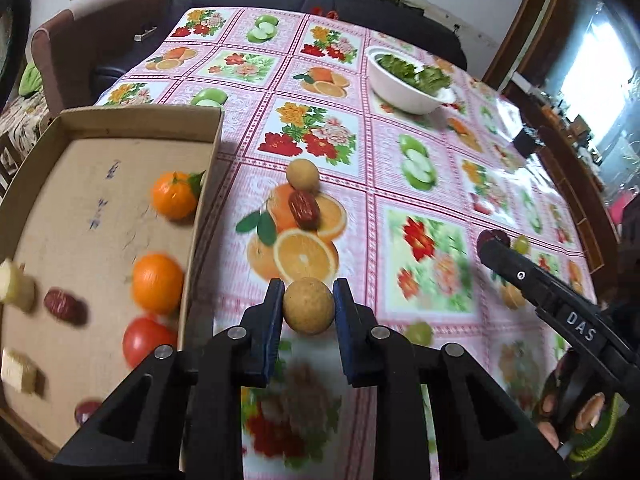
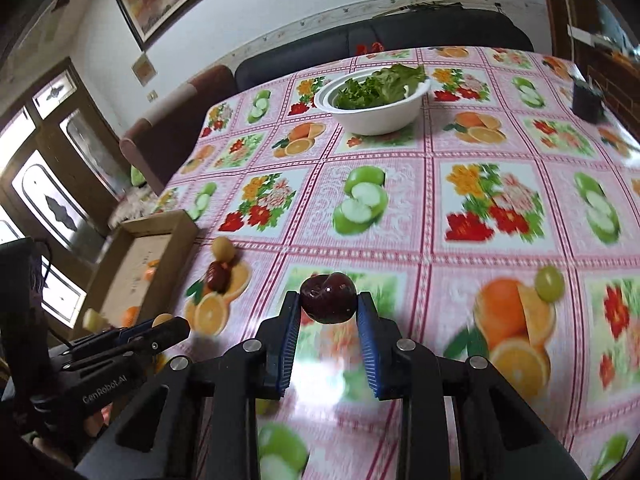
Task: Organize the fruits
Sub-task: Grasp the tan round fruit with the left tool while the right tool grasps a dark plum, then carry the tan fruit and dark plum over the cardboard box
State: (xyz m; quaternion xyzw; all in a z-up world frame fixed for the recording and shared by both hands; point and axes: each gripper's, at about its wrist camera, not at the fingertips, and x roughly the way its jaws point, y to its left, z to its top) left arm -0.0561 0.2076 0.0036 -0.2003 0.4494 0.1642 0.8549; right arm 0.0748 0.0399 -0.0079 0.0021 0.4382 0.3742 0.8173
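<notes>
Now, step: both fruits pinched, ready to carry to the box [image 1: 120,128].
Left hand-held gripper [image 1: 308,304]: clenched on a tan longan [image 1: 308,306], blue pads on its two sides, above the bench [image 1: 420,184] just right of the box.
Right hand-held gripper [image 2: 329,306]: clenched on a dark cherry [image 2: 328,298], above the bench, well apart from the box.
Handling: both likely light, round, prone to roll; longan shell thin, cherry soft and glossy; best taken across the middle, gently.
Count in box: two oranges [image 1: 158,282], one tomato [image 1: 148,340], one date [image 1: 64,306], pale blurred pieces unclear.
Count on bench: one longan, one date [image 1: 304,210], two grapes [image 1: 420,332].
Bowl [image 1: 404,96]: one, with greens.
</notes>
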